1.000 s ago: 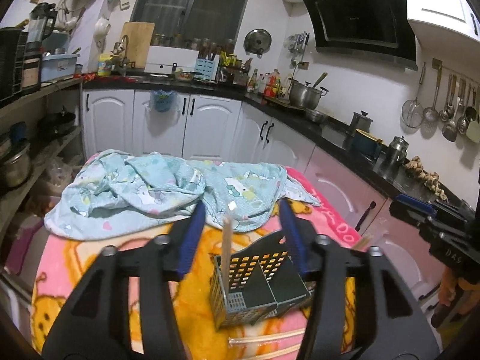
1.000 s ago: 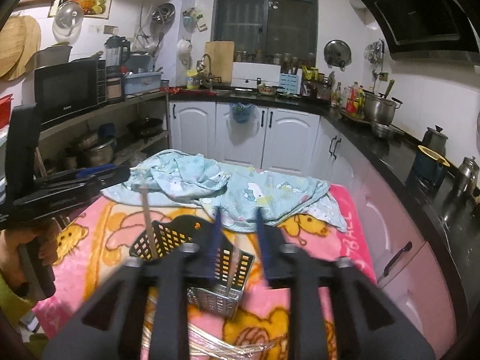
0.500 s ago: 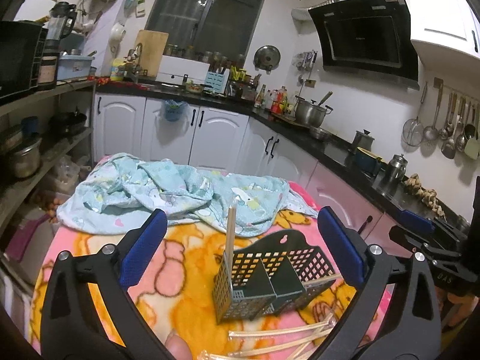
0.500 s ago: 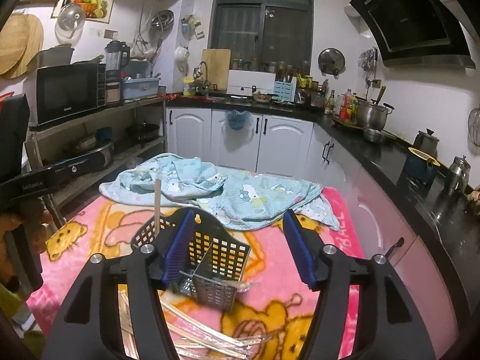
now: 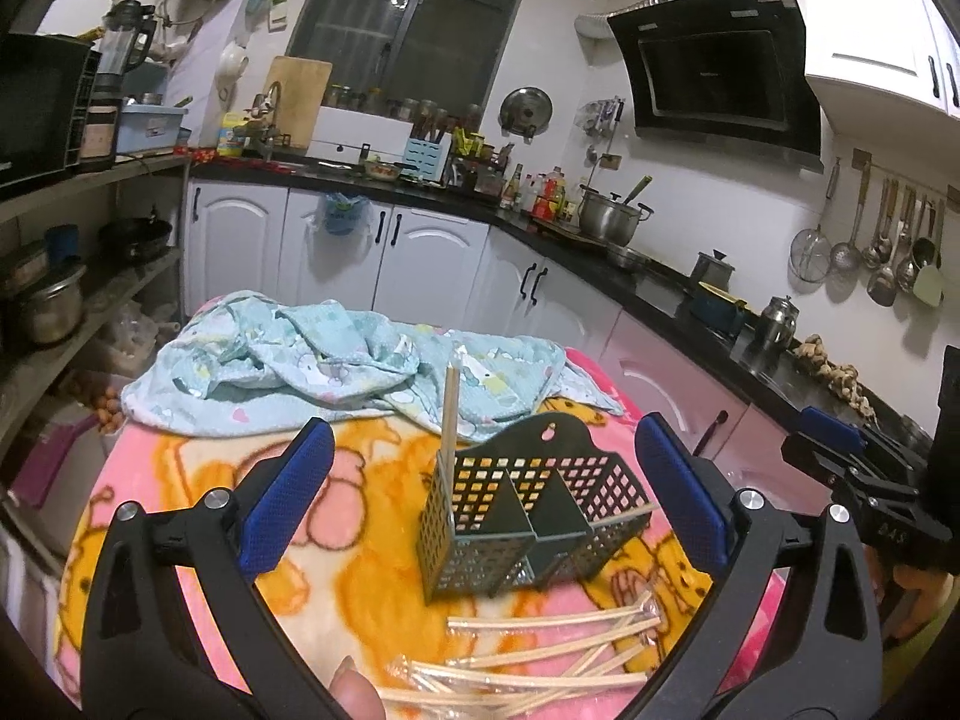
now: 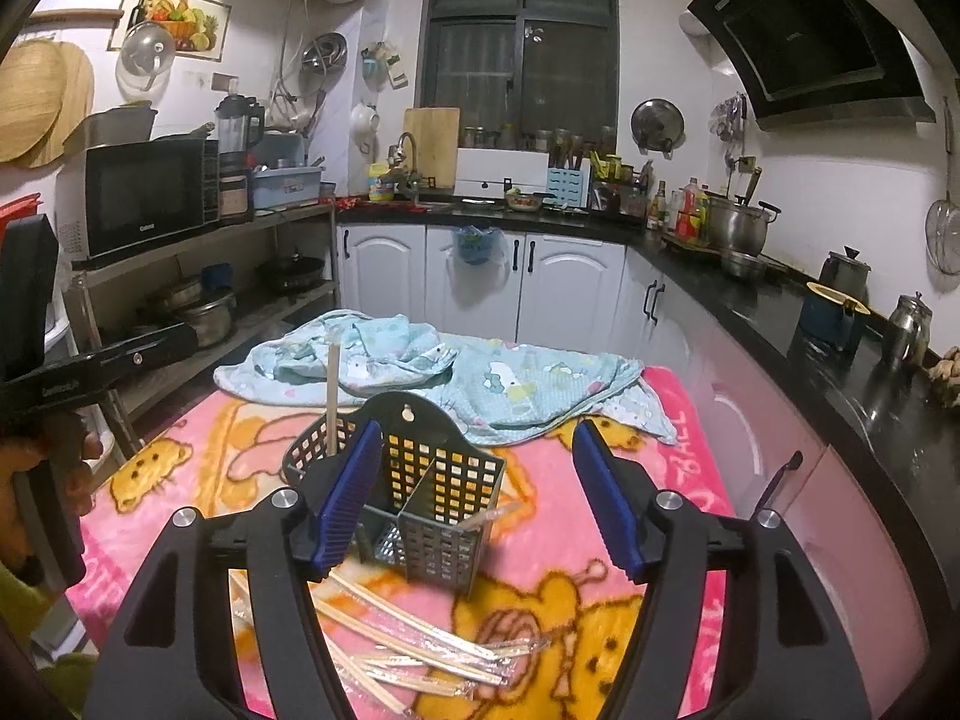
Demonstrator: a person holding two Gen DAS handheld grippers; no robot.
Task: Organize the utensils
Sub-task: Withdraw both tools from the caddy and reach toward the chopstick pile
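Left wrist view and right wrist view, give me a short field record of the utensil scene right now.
holder: dark perforated plastic utensil basket, upright on the pink cartoon blanket
in holder: one wooden chopstick standing, another leaning out
loose: wrapped wooden chopsticks lying before the basket
left gripper: open, empty
right gripper: opening, empty
behind: crumpled light blue cloth

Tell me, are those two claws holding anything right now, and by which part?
Nothing is held. The left claw stands wide open and the right claw is opening; the basket only stands between their fingers, untouched.

Bare blanket (image 5: 198,480) left of caddy (image 5: 528,516), chopsticks (image 5: 540,654) strewn in front
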